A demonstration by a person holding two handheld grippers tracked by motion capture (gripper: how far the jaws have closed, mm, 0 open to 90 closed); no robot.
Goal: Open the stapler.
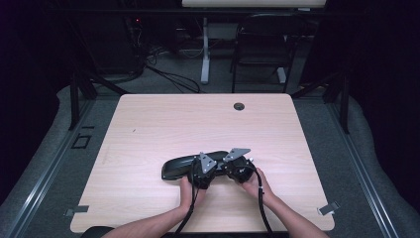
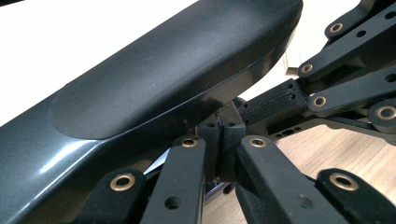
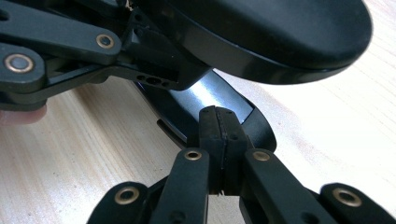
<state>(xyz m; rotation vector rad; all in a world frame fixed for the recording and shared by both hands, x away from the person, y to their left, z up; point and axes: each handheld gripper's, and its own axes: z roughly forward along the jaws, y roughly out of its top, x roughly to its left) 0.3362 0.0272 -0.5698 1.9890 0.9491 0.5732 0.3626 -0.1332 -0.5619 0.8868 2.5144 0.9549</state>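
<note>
High view: pale wooden table (image 1: 148, 129), dark room.

Pale wood table (image 1: 148, 124) on grey floor (image 1: 346, 144); dark chair (image 1: 262, 44) behind, surroundings possibly curtained.

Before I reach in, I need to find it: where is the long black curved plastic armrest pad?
High view: the long black curved plastic armrest pad lies left of centre near the light wooden table's front edge, touching both grippers.

I can read no text, label, brand, number or sign anywhere: nothing on the black armrest pad (image 1: 185, 166) beside my grippers, nothing on the counter (image 1: 148, 129).
</note>
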